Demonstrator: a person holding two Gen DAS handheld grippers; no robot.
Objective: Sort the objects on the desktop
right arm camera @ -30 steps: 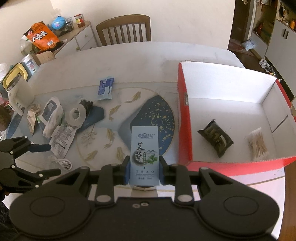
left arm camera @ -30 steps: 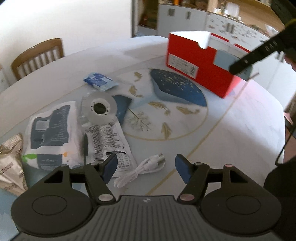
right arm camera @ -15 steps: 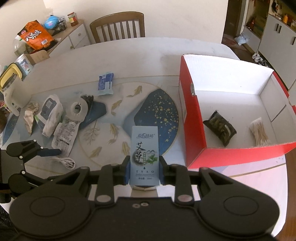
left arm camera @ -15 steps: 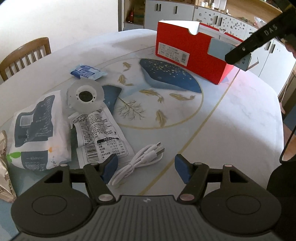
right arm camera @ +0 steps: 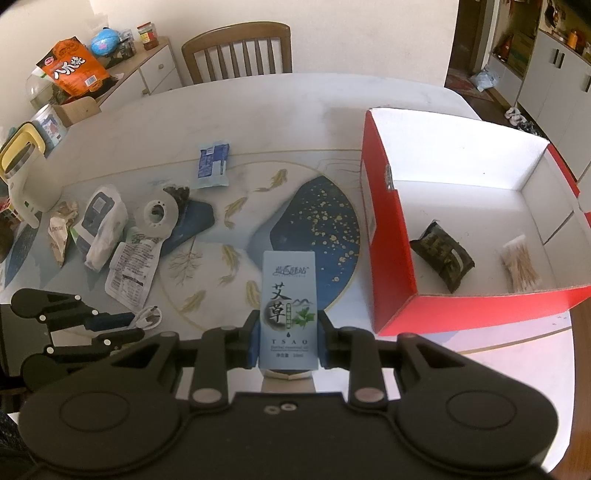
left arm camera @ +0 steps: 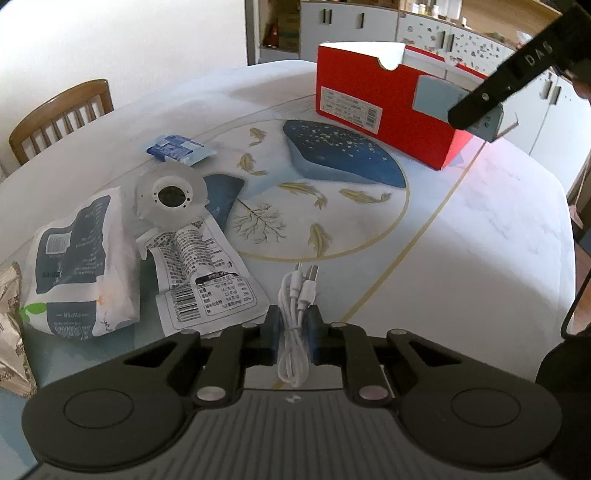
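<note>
Two grippers hang over a pale round table (right arm camera: pixel 280 110) printed with gold fish and a dark blue fan shape. The left gripper (left arm camera: pixel 294 334) is clamped on a coiled white cable (left arm camera: pixel 297 314) at the table's near edge. The right gripper (right arm camera: pixel 287 341) is clamped on a small blue carton (right arm camera: pixel 288 295), beside an open red box (right arm camera: pixel 391 258) holding a dark packet (right arm camera: pixel 441 256) and a bag of cotton swabs (right arm camera: pixel 521 264). Wrappers, a tape roll (left arm camera: pixel 171 194) and a tissue pack (left arm camera: pixel 77 258) lie to the left. A wooden chair (right arm camera: pixel 236 51) and white cabinets (left arm camera: pixel 343 29) stand behind.

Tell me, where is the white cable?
In the left wrist view, the white cable sits pinched in the left gripper, just right of the printed wrapper.
</note>
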